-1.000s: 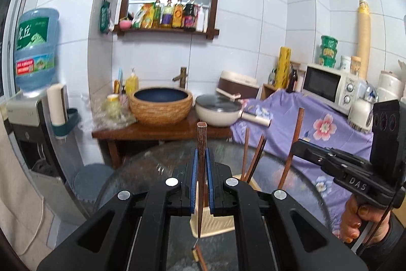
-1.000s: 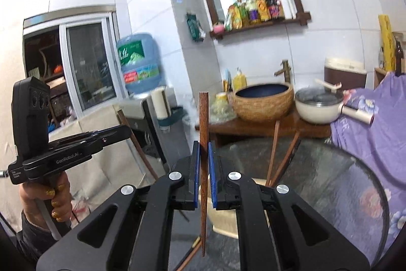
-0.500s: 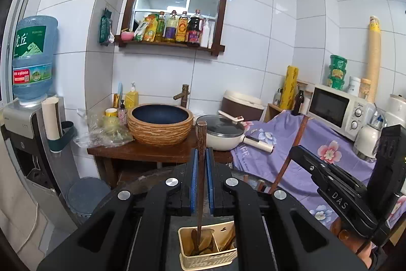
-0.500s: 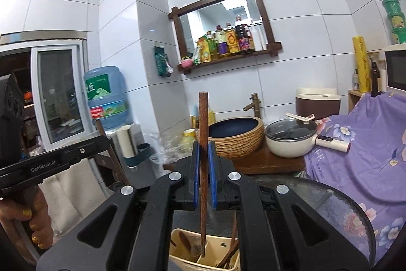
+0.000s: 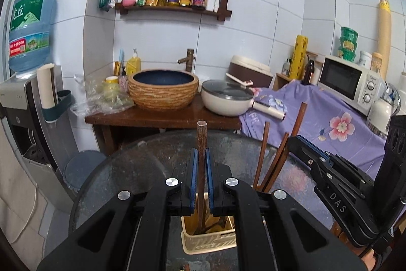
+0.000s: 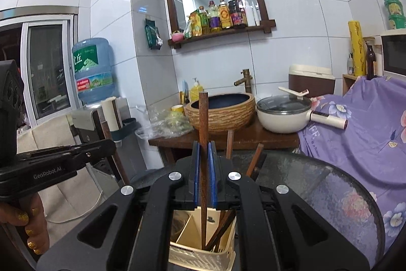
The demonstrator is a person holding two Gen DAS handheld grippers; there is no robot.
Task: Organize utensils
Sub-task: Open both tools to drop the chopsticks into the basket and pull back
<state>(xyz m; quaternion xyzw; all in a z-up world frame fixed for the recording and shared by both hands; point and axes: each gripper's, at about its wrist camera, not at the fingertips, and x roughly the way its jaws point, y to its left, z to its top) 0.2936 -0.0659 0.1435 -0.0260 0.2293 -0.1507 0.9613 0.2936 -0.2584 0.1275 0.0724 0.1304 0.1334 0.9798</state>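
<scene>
My left gripper (image 5: 200, 156) is shut on a brown wooden chopstick (image 5: 201, 136) held upright; its lower end is down inside the cream utensil holder (image 5: 208, 241) on the glass table. Other chopsticks (image 5: 264, 156) lean in that holder. My right gripper (image 6: 203, 151) is shut on another brown chopstick (image 6: 203, 116), upright, its lower end inside the same holder (image 6: 200, 255), beside other chopsticks (image 6: 253, 161). The right gripper also shows at the right of the left wrist view (image 5: 330, 179); the left one shows at the left of the right wrist view (image 6: 58, 159).
The holder stands on a round dark glass table (image 5: 142, 164). Behind it are a wooden stand with a woven basin (image 5: 163, 88) and a white pot (image 5: 225, 100), a purple flowered cloth (image 5: 330, 123) with a microwave (image 5: 347, 83), and a water dispenser (image 5: 22, 98).
Both grippers have come down towards the holder with their chopsticks. The chopstick tips, above the holder half a second ago, now sit deeper inside it.
</scene>
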